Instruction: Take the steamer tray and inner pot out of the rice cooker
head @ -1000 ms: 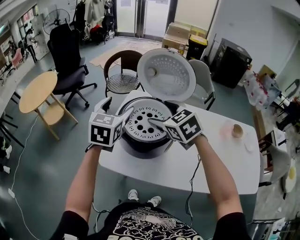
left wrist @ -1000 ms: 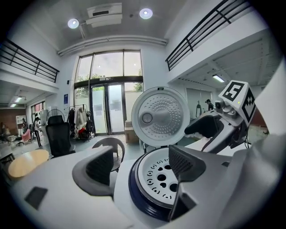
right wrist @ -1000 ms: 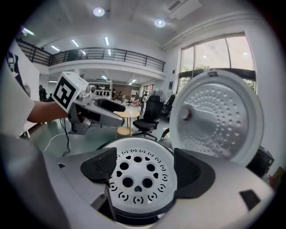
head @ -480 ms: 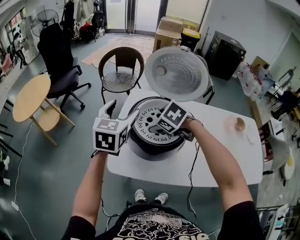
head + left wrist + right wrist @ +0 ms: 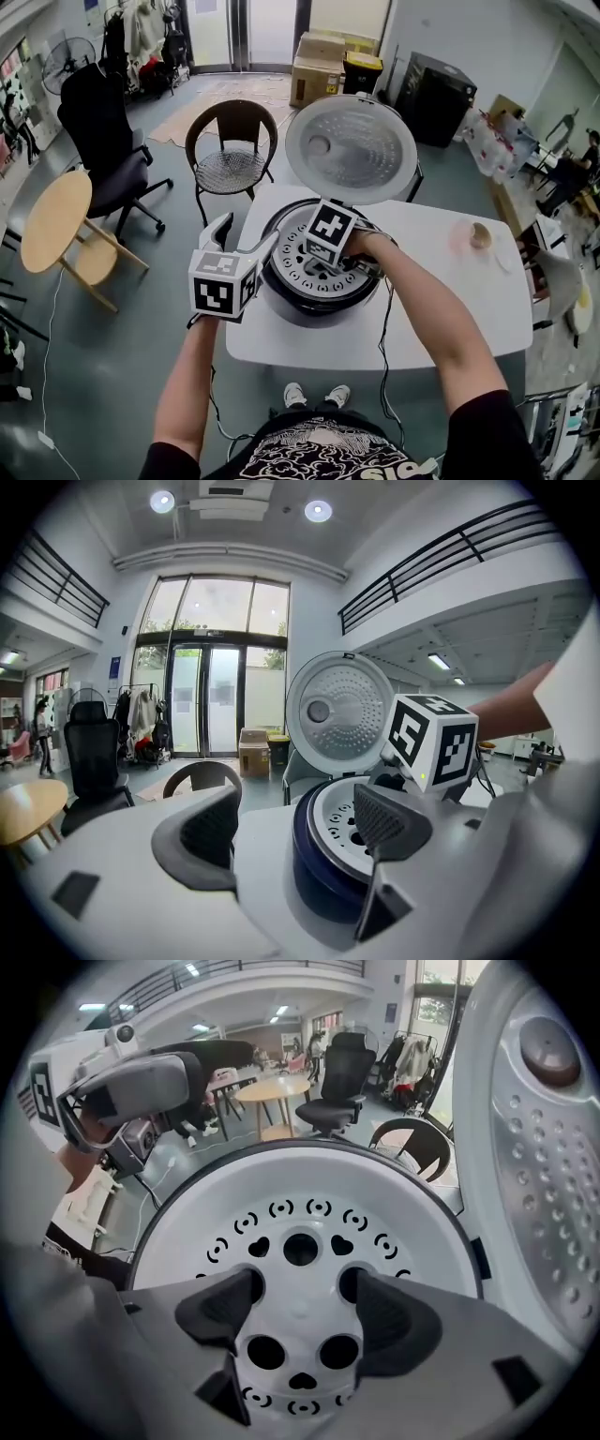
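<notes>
White steamer tray [image 5: 178, 1241], likely light, stiff, slick plastic, sits in the rice cooker [image 5: 300, 309] directly below the right gripper [image 5: 302, 1296], whose parted jaws, just now narrowing, straddle its central finger-hole bridge, the best hold.

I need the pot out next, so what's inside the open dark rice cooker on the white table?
A round white plastic steamer tray with holes sits in the top, filling the opening. Anything beneath it, including the inner pot, is covered and cannot be seen.

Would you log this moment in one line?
right gripper: fingers just closing, steamer tray hub between | left gripper: open, beside rice cooker
</notes>
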`<action>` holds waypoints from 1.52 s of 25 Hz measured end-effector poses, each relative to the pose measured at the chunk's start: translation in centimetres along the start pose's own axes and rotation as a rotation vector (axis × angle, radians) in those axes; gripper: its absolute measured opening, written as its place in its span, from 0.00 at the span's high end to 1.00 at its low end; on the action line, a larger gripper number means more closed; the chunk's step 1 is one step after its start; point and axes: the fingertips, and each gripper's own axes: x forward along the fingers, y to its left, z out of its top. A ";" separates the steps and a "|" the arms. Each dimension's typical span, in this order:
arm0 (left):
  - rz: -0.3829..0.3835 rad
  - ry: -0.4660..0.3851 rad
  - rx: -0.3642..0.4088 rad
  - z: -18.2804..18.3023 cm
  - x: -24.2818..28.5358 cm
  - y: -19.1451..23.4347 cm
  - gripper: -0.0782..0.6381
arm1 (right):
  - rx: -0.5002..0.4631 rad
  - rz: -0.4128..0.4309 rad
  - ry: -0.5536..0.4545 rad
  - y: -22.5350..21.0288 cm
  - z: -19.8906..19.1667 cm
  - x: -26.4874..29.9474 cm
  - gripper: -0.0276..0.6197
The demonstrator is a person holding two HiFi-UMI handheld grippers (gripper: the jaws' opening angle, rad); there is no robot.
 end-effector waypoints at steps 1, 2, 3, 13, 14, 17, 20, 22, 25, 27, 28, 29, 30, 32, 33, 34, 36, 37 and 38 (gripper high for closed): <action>0.001 0.002 0.001 0.0 0.0 0.2 0.36 | 0.006 0.007 0.010 0.0 0.0 0.2 0.41; 0.002 0.004 0.001 -0.1 -0.1 0.3 0.36 | 0.013 0.015 0.018 0.1 -0.1 0.3 0.42; 0.004 0.005 0.001 -0.2 -0.3 0.4 0.36 | 0.020 0.020 0.023 0.2 -0.2 0.3 0.43; 0.013 -0.031 -0.013 1.1 -2.2 1.0 0.36 | 0.025 -0.050 0.000 0.8 1.3 -3.2 0.50; 0.013 -0.042 -0.014 1.6 -2.5 0.8 0.36 | 0.023 -0.061 -0.008 0.8 1.4 -3.9 0.50; 0.014 -0.074 -0.004 3.2 -3.4 -0.2 0.36 | 0.021 -0.088 -0.029 1.1 1.1 -6.1 0.50; 0.014 -0.101 0.003 5.0 -4.3 -1.0 0.36 | 0.022 -0.114 -0.046 1.2 0.8 -8.7 0.50; 0.002 -0.120 0.002 6.0 -4.4 -1.4 0.36 | 0.021 -0.132 -0.048 1.2 0.5 -10.2 0.50; -0.034 -0.145 0.009 6.6 -4.1 -2.6 0.36 | 0.037 -0.164 -0.049 1.1 -0.8 -11.5 0.50; -0.060 -0.153 0.022 7.1 -3.6 -3.9 0.36 | 0.066 -0.177 -0.058 0.7 -2.1 -12.4 0.50; -0.075 -0.155 0.028 7.5 -3.1 -4.7 0.36 | 0.085 -0.181 -0.063 0.3 -2.9 -13.1 0.50; -0.095 -0.156 0.034 7.9 -2.6 -5.6 0.36 | 0.106 -0.185 -0.069 -0.1 -3.7 -13.8 0.50; -0.120 -0.158 0.041 8.3 -2.0 -6.6 0.36 | 0.129 -0.191 -0.073 -0.5 -4.6 -14.4 0.50; -0.174 -0.159 0.057 8.6 -1.0 -8.9 0.36 | 0.175 -0.211 -0.077 -0.8 -6.8 -15.3 0.50; -0.199 -0.160 0.066 8.6 -0.7 -10.3 0.36 | 0.197 -0.222 -0.078 -0.9 -8.2 -15.8 0.50; -0.222 -0.161 0.077 8.7 -0.4 -11.9 0.36 | 0.219 -0.232 -0.080 -1.0 -9.8 -16.2 0.50; -0.267 -0.168 0.099 9.3 0.4 -15.2 0.36 | 0.272 -0.247 -0.083 -1.4 -13.2 -17.0 0.50; -0.289 -0.172 0.109 9.8 0.8 -16.7 0.36 | 0.300 -0.253 -0.083 -1.7 -14.7 -17.5 0.50; -0.312 -0.176 0.118 10.3 1.1 -18.1 0.36 | 0.325 -0.259 -0.081 -2.0 -16.1 -18.0 0.50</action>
